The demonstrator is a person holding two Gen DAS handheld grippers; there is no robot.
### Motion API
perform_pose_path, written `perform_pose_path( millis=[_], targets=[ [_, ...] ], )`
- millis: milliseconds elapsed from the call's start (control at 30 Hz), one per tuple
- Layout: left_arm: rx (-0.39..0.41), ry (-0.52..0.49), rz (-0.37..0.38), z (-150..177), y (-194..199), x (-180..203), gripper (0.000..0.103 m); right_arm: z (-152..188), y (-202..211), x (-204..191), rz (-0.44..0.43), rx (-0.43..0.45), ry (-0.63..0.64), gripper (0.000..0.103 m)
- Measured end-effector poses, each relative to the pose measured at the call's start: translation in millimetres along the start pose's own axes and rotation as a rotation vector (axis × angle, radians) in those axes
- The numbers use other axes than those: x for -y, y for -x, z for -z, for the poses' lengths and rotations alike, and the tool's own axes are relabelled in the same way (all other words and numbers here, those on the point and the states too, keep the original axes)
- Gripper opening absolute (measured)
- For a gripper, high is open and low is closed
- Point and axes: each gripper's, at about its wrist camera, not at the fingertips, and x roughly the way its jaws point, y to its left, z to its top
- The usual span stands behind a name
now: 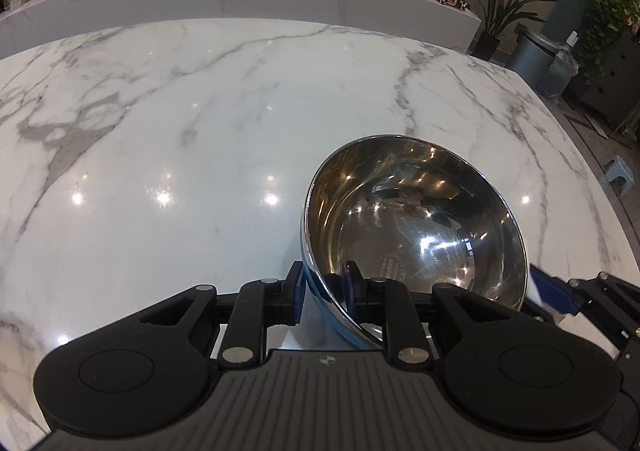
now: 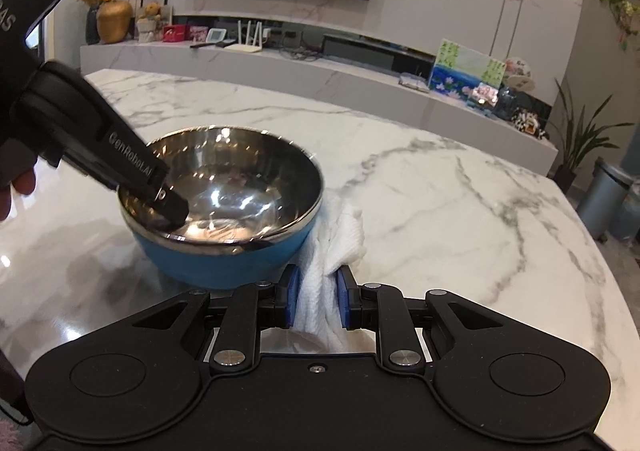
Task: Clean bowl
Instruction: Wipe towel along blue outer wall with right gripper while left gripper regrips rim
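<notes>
A steel bowl [image 1: 420, 219] with a blue outside [image 2: 224, 263] stands on the marble table [image 1: 160, 131]. My left gripper [image 1: 324, 287] is shut on its near rim, one finger outside the wall and one inside. In the right wrist view the left gripper [image 2: 162, 211] reaches down onto the bowl's left rim. My right gripper [image 2: 316, 299] is shut on a white cloth [image 2: 336, 243], which hangs bunched against the bowl's right side. The right gripper's blue pad [image 1: 554, 293] shows at the bowl's right edge in the left wrist view.
The table [image 2: 440, 211] stretches wide beyond the bowl, with its far edge and right corner in view. Behind it runs a low marble shelf [image 2: 320, 71] with pictures and boxes. A grey bin [image 2: 604, 195] and a potted plant [image 2: 576, 139] stand off the right corner.
</notes>
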Motion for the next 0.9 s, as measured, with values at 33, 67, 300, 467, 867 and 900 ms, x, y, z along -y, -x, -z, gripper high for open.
perform_pose_path(
  millis=[33,67,300,467,867,900],
  targets=[
    [-0.004,0.007,-0.005,0.1,0.1,0.0,0.024,-0.5,0.5,0.9,0.005,0.006,-0.005,0.018],
    [-0.009,0.018,-0.01,0.4,0.3,-0.6,0.027,-1.4,1.0,2.3,0.011,0.014,-0.011,0.018],
    [-0.022,0.108,-0.01,6.0,6.1,-3.7,0.044,-6.9,3.7,8.7,0.015,0.06,-0.043,0.018],
    [-0.022,0.09,-0.025,5.4,7.2,0.5,0.039,-6.9,5.0,5.3,0.0,0.058,-0.028,0.018],
    [-0.012,0.022,-0.053,-0.6,1.0,2.4,0.022,-1.7,-2.7,-7.3,-0.057,-0.013,0.027,0.018],
    [-0.008,0.02,-0.056,-1.7,0.3,1.9,0.022,-0.5,-3.1,-8.6,-0.063,-0.018,0.032,0.018]
  ],
)
